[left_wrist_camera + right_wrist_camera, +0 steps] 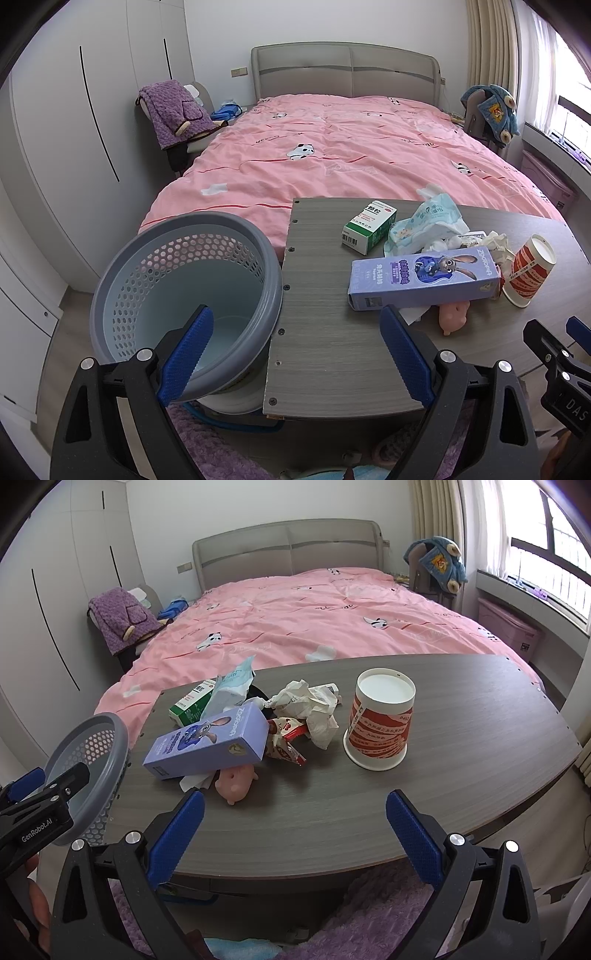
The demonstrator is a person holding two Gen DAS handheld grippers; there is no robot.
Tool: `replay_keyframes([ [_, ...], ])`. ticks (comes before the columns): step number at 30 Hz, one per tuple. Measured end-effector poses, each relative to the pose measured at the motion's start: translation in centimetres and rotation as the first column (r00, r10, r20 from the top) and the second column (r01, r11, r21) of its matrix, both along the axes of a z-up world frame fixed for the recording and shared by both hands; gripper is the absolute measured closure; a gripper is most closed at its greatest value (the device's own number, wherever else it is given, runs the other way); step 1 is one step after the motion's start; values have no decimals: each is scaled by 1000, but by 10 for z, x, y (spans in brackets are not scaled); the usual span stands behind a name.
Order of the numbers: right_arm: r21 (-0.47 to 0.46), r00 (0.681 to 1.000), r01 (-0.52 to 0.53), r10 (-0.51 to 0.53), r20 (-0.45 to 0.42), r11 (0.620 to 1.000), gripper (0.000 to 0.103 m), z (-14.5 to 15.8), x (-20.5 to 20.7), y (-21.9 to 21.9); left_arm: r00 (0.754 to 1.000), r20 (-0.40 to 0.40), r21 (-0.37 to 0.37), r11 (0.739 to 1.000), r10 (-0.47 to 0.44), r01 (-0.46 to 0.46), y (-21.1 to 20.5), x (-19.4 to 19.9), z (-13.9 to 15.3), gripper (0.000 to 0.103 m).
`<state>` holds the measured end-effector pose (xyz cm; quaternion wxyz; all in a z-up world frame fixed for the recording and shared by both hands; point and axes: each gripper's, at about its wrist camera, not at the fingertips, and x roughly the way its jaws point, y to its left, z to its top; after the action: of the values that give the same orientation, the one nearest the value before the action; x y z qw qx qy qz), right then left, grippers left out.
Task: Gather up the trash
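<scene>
Listing hazards, largest item first:
Table (406, 812): trash is heaped on its left half; a sweep across it could push pieces off the far edge onto the bed.
Basket (177, 280): off the table's left edge, tilted, looks empty; a bump from the left gripper may tip it.
Purple box (210, 742): propped on the pile; likely to slide if nudged.
Paper cup (380, 723): upside down, right of the pile, light; could roll.
Crumpled paper (314, 709): loose, may shed.
Left gripper (295, 350): fingers apart, empty.
Right gripper (295, 830): fingers apart, empty.
</scene>
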<state>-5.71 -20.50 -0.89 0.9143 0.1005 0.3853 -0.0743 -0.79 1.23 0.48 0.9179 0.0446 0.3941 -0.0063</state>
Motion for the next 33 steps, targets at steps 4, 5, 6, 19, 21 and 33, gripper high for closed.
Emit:
replay_keyframes([
  [4, 0, 1000, 1, -1, 0, 1000, 6, 0, 0, 0, 1000, -1, 3, 1000, 0, 0, 0, -1, 1, 16],
  [5, 2, 1000, 0, 0, 0, 1000, 6, 0, 0, 0, 1000, -1, 3, 1000, 0, 0, 1, -1, 1, 16],
  [6, 8, 1000, -3, 3, -1, 1000, 6, 0, 0, 0, 1000, -1, 3, 1000, 1, -1, 0, -1, 1, 16],
  [19, 17, 998, 55, -55, -1, 998, 6, -19, 1, -43, 1000, -25, -1, 1000, -13, 13, -9, 5, -10, 16],
  [21, 16, 998, 69, -69, 5, 997, 6, -22, 6, -53, 999, -30, 3, 1000, -19, 19, -13, 6, -13, 16],
  [33, -1, 996, 91, -91, 20, 996, 6, -34, 46, -87, 998, -54, 19, 1000, -12, 13, -22, 25, -22, 16],
])
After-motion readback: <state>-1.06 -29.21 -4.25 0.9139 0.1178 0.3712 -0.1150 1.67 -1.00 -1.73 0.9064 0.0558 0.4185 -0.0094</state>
